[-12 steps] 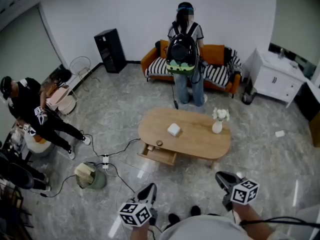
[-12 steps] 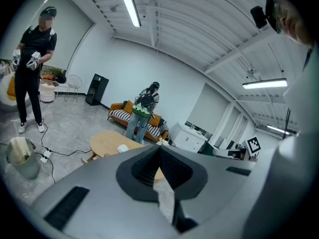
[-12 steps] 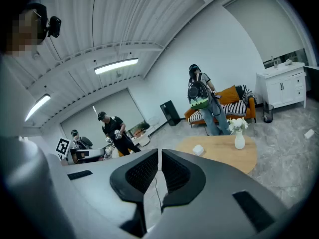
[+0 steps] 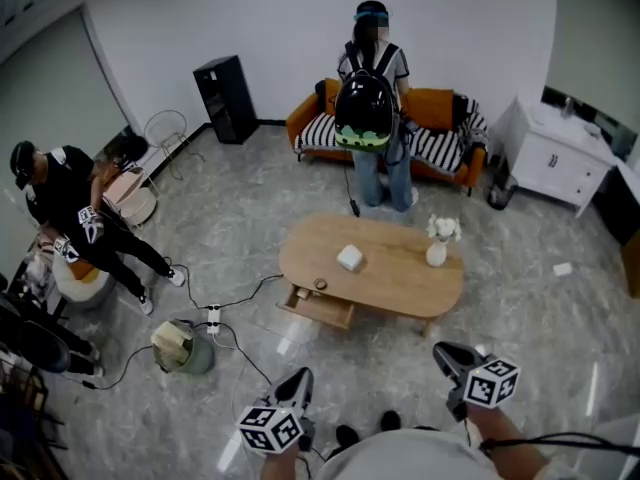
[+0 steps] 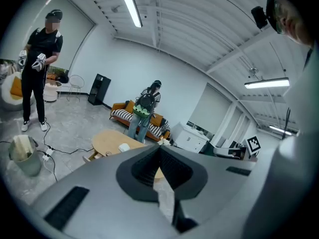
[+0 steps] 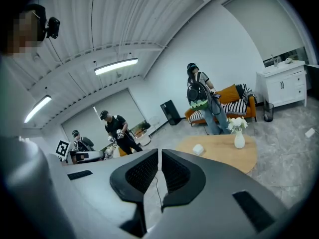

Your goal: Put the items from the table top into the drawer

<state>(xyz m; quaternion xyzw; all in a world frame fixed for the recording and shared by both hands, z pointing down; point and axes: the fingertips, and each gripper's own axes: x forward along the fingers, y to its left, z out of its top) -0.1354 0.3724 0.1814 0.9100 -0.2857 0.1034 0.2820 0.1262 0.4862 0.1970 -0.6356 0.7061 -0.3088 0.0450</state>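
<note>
An oval wooden coffee table (image 4: 395, 286) stands mid-room, with its drawer (image 4: 320, 311) pulled open at the near left. On top are a white box (image 4: 350, 258), a small round item (image 4: 320, 284) near the drawer edge, and a white vase with flowers (image 4: 437, 248). My left gripper (image 4: 303, 376) and right gripper (image 4: 447, 352) hover well short of the table, both shut and empty. In the left gripper view the left gripper (image 5: 160, 148) has its jaws meeting, with the table (image 5: 105, 142) beyond. In the right gripper view the right gripper (image 6: 159, 156) shows only a thin slit, with the vase (image 6: 239, 139) ahead.
A person with a black backpack (image 4: 368, 108) stands just beyond the table, before an orange sofa (image 4: 445, 128). A white cabinet (image 4: 550, 156) is at the right and a black speaker (image 4: 225, 98) at the back. At the left are another person (image 4: 70, 218), a bin (image 4: 182, 348) and floor cables (image 4: 212, 318).
Both grippers stay where they were. The person at the left has shifted slightly.
</note>
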